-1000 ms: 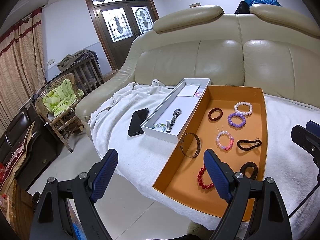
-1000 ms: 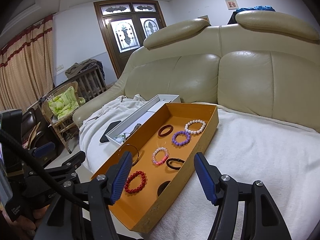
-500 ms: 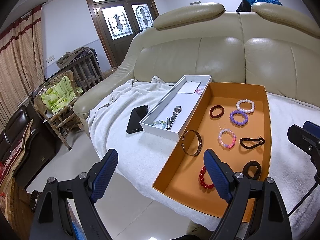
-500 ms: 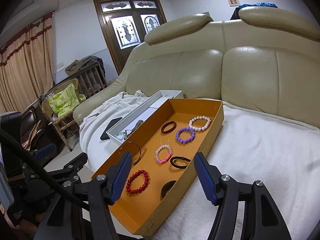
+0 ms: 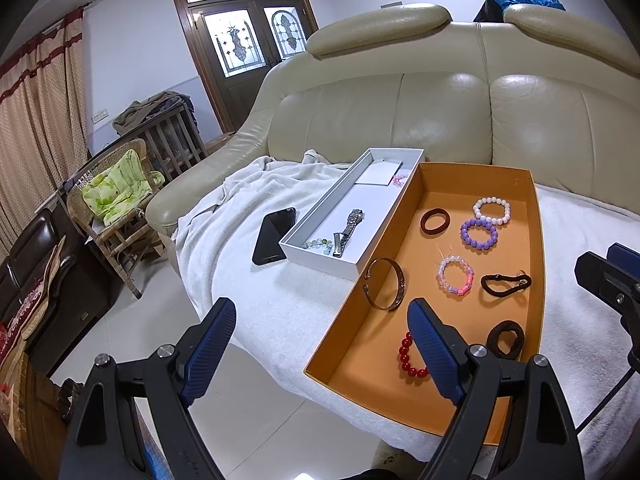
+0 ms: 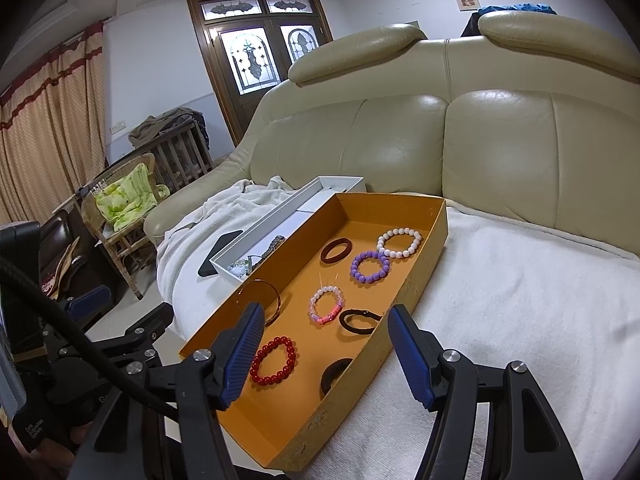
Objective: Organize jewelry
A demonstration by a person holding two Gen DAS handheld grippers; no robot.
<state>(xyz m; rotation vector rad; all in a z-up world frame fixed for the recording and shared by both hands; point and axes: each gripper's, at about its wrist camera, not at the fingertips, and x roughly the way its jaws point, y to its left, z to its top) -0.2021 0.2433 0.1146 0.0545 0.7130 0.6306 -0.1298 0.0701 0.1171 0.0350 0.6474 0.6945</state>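
Left gripper: the black hand-held left gripper with blue ribbed pads (image 5: 320, 344) hovers tilted downward before the sofa edge, jaws spread wide, nothing between them.
Right gripper: the matching right gripper (image 6: 326, 346) hangs over the near end of the tray, jaws apart and empty.
Tray: a shallow orange cardboard tray (image 5: 536, 248) lies on a white towel (image 5: 256, 296) spread over a cream leather sofa (image 5: 440, 112).
Jewelry in tray: a red bead bracelet (image 6: 273, 365), a thin metal bangle (image 5: 386, 289), a pink bead bracelet (image 5: 456, 276), a purple bead bracelet (image 5: 479, 233), a white bead bracelet (image 5: 492, 210), a dark red hair band (image 5: 435, 221) and two dark hair ties, all lying apart.
White box: a long white cardboard box (image 5: 316, 210) touches the tray's left wall, holding a metal watch (image 5: 347, 227) and pale beads.
Phone: a black smartphone (image 5: 274, 235) lies just beside the box.
Room: wooden door with stained glass, wicker chair, curtains.
Change: both grippers have kept their openings; the sofa sits slightly higher in both views than a second ago.
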